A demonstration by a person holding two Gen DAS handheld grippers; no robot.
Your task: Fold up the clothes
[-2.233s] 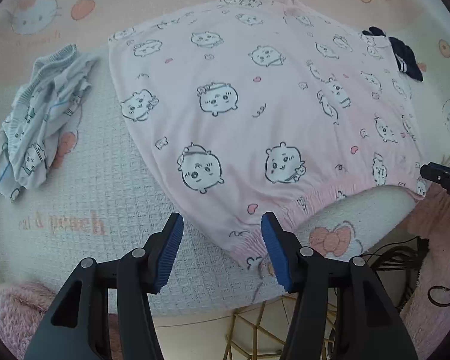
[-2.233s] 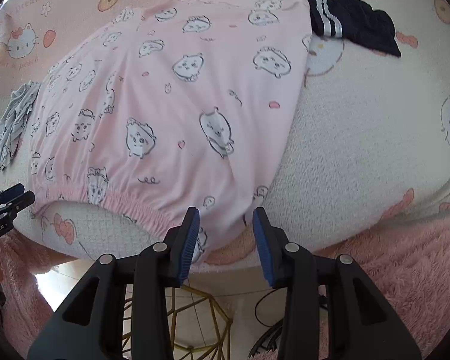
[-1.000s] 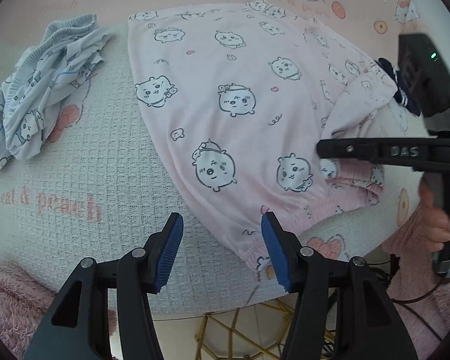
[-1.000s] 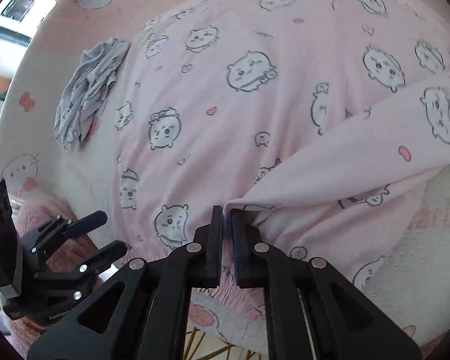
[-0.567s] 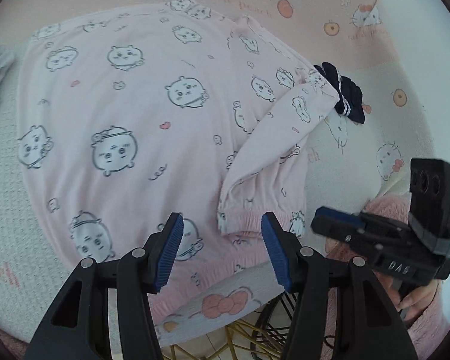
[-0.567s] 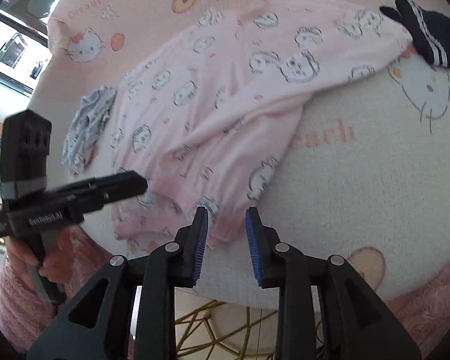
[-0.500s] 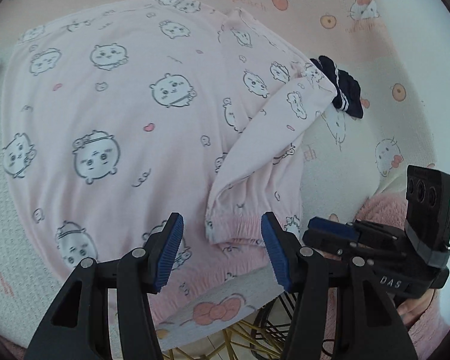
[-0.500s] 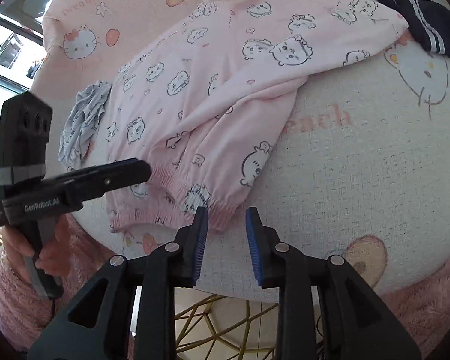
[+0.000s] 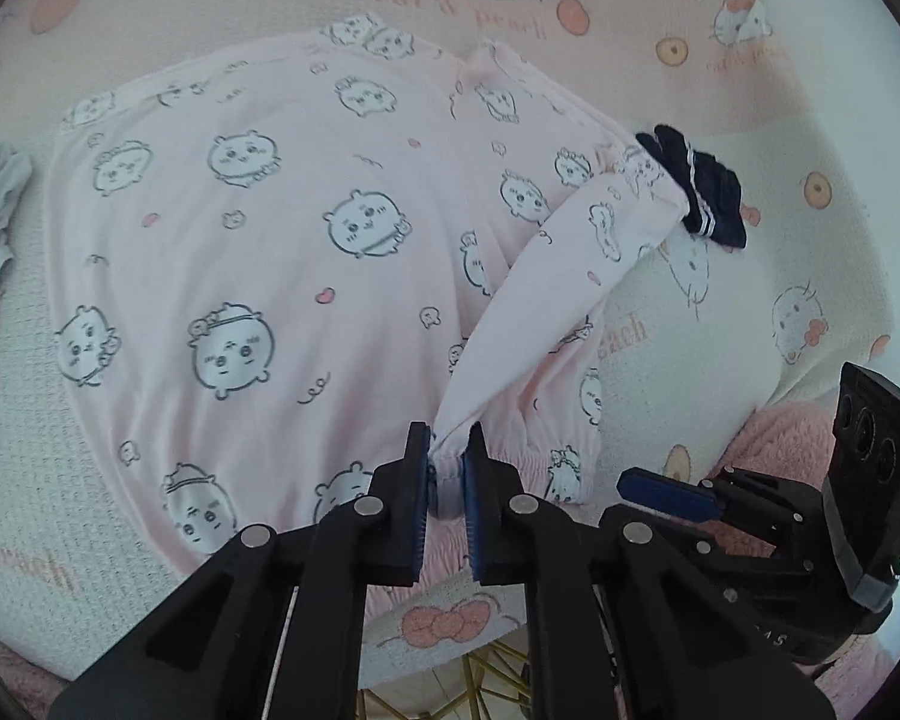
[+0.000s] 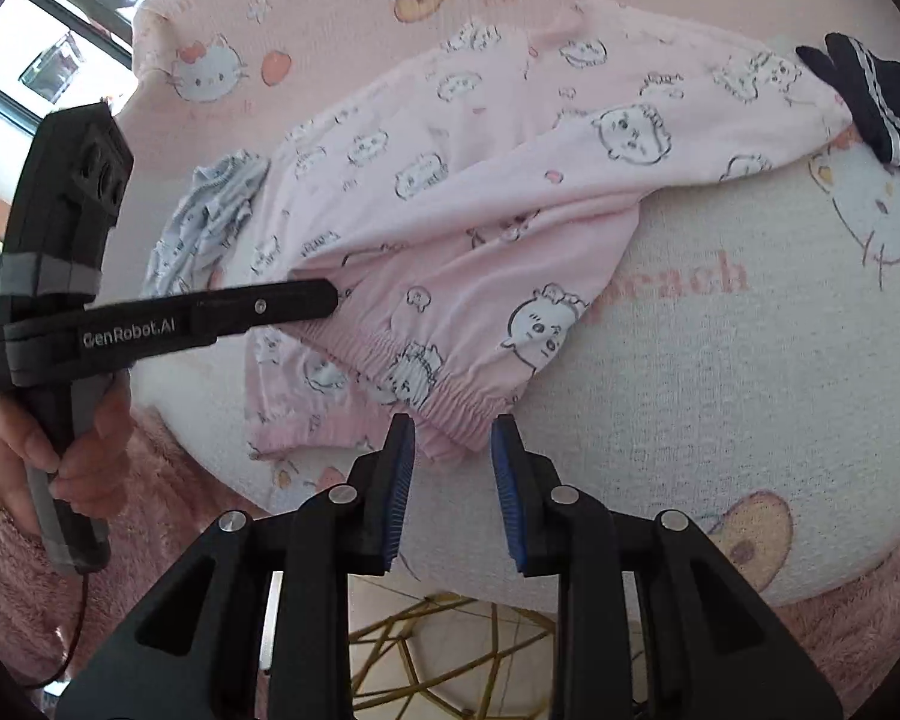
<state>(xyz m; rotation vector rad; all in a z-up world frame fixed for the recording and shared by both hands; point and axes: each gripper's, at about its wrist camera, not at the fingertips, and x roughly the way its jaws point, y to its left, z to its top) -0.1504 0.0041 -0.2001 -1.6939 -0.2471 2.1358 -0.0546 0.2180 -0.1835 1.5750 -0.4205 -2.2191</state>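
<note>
A pink garment [image 9: 282, 252] printed with cartoon faces lies spread on the Hello Kitty blanket [image 9: 750, 300]. Its right edge is folded inward as a long flap [image 9: 546, 300]. My left gripper [image 9: 448, 468] is shut on the flap's lower corner, near the elastic hem. In the right wrist view the same garment [image 10: 510, 228] shows, with the left gripper's fingers [image 10: 270, 312] pinching that corner. My right gripper [image 10: 453, 468] is open and empty, just in front of the elastic hem [image 10: 450, 402]. It also shows in the left wrist view [image 9: 672, 489].
A dark navy striped piece [image 9: 705, 192] lies at the garment's far right corner, also in the right wrist view [image 10: 876, 96]. A crumpled grey-white garment [image 10: 210, 228] lies to the left. Pink fluffy fabric [image 10: 858, 612] and a gold wire stand [image 10: 438, 630] are below the near edge.
My left gripper has closed on the folded flap's corner. My right gripper let go of the flap and drew back to the hem, open.
</note>
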